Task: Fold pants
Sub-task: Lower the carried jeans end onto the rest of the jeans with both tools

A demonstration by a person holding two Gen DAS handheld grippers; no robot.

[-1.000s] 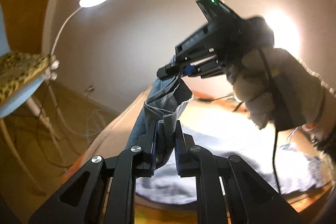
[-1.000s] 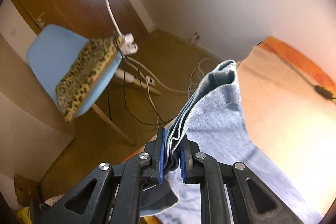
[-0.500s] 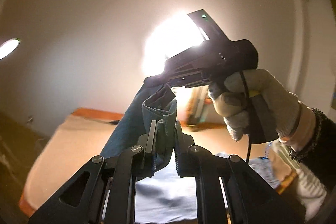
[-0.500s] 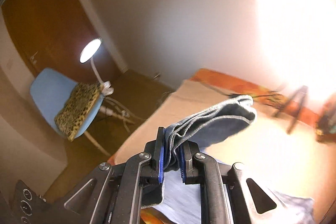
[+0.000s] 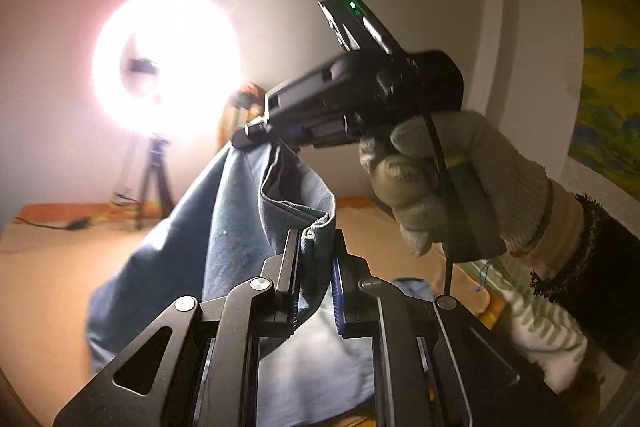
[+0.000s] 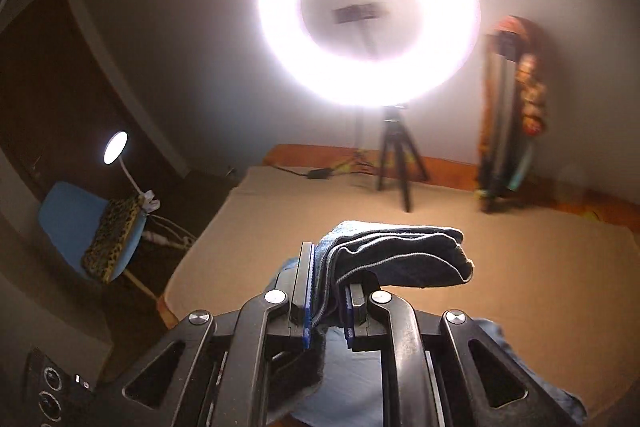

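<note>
While the pants (image 5: 224,239) hang in the air above the mat (image 5: 48,267), both grippers grip their denim: the left gripper (image 5: 316,267) is clamped on a hemmed edge between its blue pads, and the right gripper (image 6: 328,291) pinches a bunched stack of layers that flops forward past its fingertips. In the left view the right gripper (image 5: 256,135) sits higher, held in a gloved hand (image 5: 440,183), with the fabric stretched between the two grips and the rest draping down to a paler blue part lying on the mat below. The risks from here seem plain to me. The thick wad in the right grip could creep out if the cloth is tugged taut, since several layers slide over one another more easily than one. The two grips sit close, so the hanging cloth may twist or bunch as it is laid, leaving a crooked fold. The bright ring light (image 6: 368,15) on its tripod (image 6: 396,163) at the mat's far edge washes out detail, which could hide a misaligned seam. No container shows in either view; the nearest thing holding anything is a blue chair (image 6: 64,219) off the mat, bearing a leopard-print cushion (image 6: 114,239), beside a small lamp (image 6: 115,147).
</note>
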